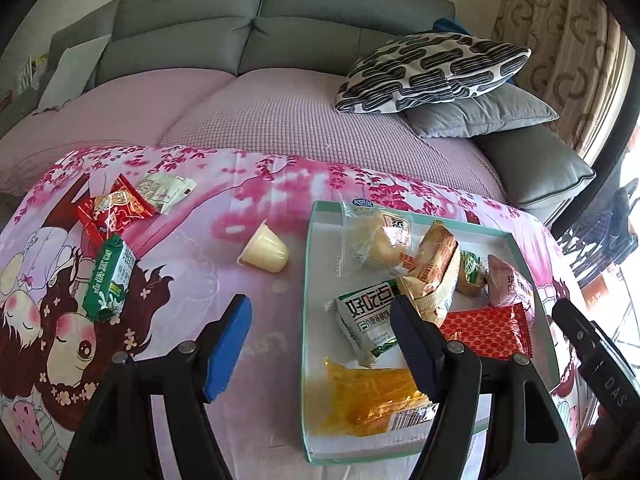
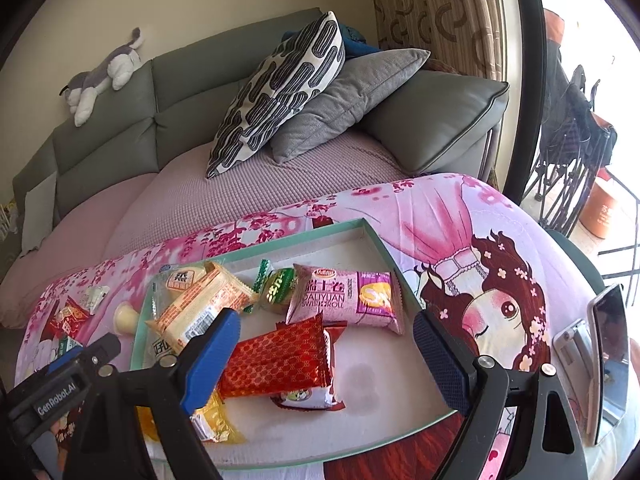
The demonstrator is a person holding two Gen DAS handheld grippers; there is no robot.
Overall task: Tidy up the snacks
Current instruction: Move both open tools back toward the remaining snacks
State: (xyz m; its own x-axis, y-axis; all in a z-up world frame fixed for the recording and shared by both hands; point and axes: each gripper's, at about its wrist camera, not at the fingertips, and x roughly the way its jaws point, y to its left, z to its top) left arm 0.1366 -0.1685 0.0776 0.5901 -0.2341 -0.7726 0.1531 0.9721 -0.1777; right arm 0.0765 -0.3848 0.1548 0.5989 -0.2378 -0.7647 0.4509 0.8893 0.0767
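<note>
Right wrist: right gripper point(image 2: 326, 354) fingers point(image 2: 210, 356) spread above tray point(image 2: 376, 240).

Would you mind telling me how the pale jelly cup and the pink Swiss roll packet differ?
The jelly cup lies tipped on its side on the pink cloth, outside the tray; the Swiss roll packet lies flat inside it. The cup is plain cream and rigid-looking; the packet is a soft, printed pink wrapper and looks larger. Neither is held by tongs.
</note>
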